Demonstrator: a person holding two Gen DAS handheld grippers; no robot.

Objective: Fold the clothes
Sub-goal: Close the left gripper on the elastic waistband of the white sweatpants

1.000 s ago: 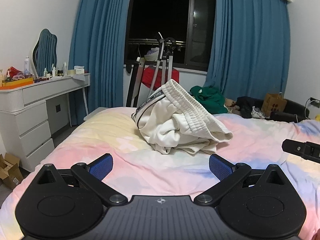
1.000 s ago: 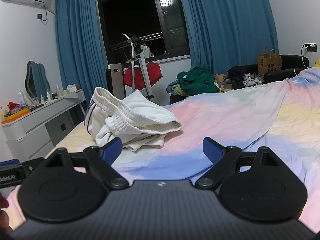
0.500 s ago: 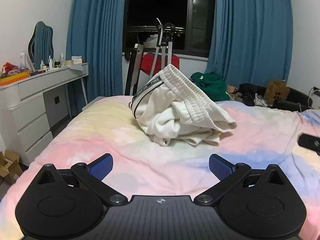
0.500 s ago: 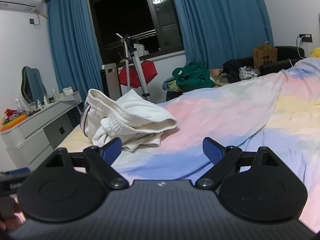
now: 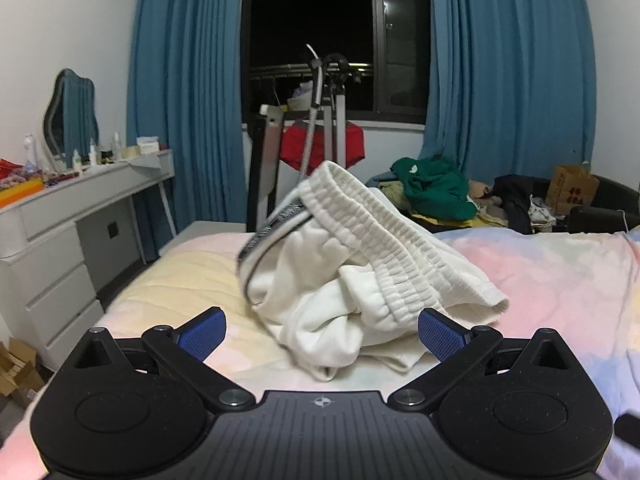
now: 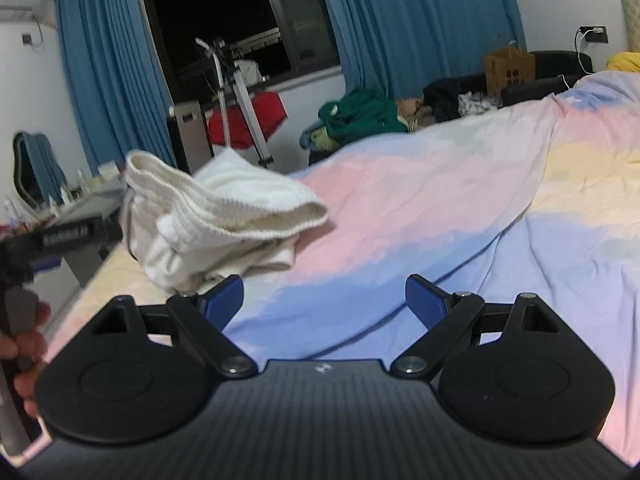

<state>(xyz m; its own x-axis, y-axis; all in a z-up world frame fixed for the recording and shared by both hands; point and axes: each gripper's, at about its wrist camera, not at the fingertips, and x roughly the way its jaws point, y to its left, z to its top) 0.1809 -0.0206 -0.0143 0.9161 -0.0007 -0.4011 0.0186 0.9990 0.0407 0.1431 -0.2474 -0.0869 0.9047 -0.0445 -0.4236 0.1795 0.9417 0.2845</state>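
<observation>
1. White garment [image 5: 360,280], looks like sweatpants with a ribbed elastic waistband [image 5: 384,236], sits crumpled in a heap on the pastel bed [image 5: 560,280], near its left side, close to the vanity desk [image 5: 80,208]
2. Left gripper [image 5: 320,332] spread wide, holding nothing, heap just ahead between its blue pads [image 5: 200,332]
3. Right gripper [image 6: 324,300] also spread, empty, aimed mostly at bare bedding; heap lies ahead to its left [image 6: 216,220]
4. Step in hand, judged: approach and first grab, nothing folded yet
5. To do it well: go for the waistband, it's the stiffest and most visible edge, one gripper at each end, then lift and shake flat before any fold
6. Right gripper needs to swing left toward the waistband's free end [image 6: 312,210]
7. Risk: pinching several layers in the bunched lower part, pile lifts as a lump
</observation>
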